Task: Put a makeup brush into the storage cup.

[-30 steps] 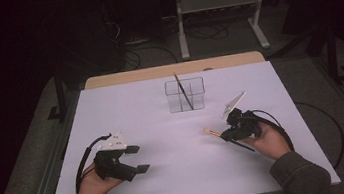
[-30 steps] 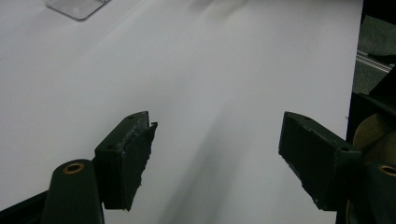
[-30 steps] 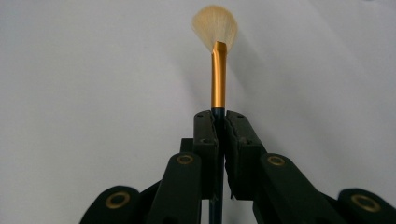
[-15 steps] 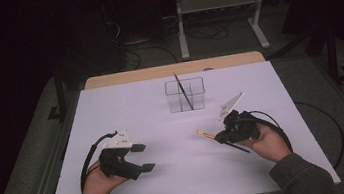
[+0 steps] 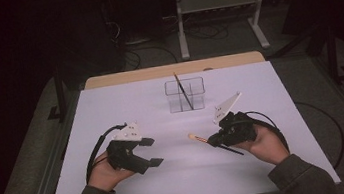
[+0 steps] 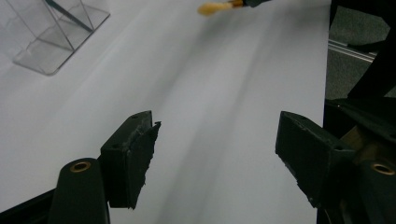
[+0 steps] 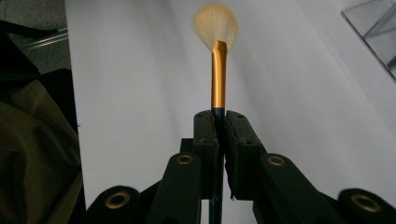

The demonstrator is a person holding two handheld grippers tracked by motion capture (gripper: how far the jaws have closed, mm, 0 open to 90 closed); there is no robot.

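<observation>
Spreading white under everything, the table carries a clear holder near its far edge with one dark brush leaning inside. Since a second ago the right gripper has drifted left with its fan brush clamped tight, seemingly not yet heading for the holder. The left gripper waits, jaws apart, empty

Dim room, brightly lit white table, soft shadows, slight blur in the left gripper view.
</observation>
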